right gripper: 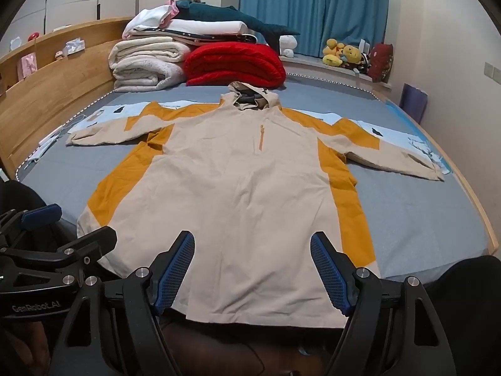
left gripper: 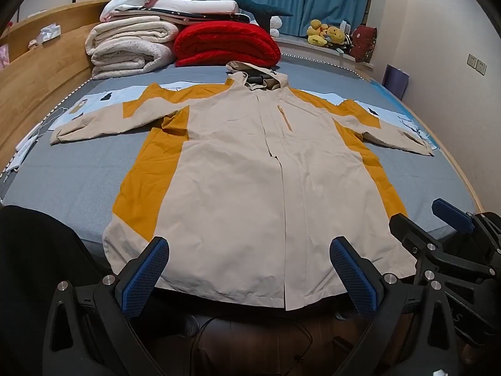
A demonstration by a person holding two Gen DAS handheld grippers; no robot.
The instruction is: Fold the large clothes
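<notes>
A beige and mustard hooded jacket [left gripper: 244, 169] lies flat, front up, on the grey-blue bed [left gripper: 62, 181], sleeves spread to both sides and hood toward the far end. In the right wrist view the jacket [right gripper: 238, 188] fills the middle. My left gripper [left gripper: 250, 247] hovers open above the hem near the bed's near edge, its blue pads wide apart with nothing held. My right gripper [right gripper: 253, 244] is open too, above the hem a little further right. The right gripper [left gripper: 451, 216] shows at the right of the left wrist view; the left gripper [right gripper: 43, 216] shows at the left of the right wrist view.
Folded cream blankets [left gripper: 131, 47] and a red quilt [left gripper: 225, 44] are stacked at the bed's far end. A wooden headboard [left gripper: 40, 72] runs along the left. Plush toys [left gripper: 328, 34] sit on the sill under blue curtains. Pale blue sheets [left gripper: 94, 100] lie under the sleeves.
</notes>
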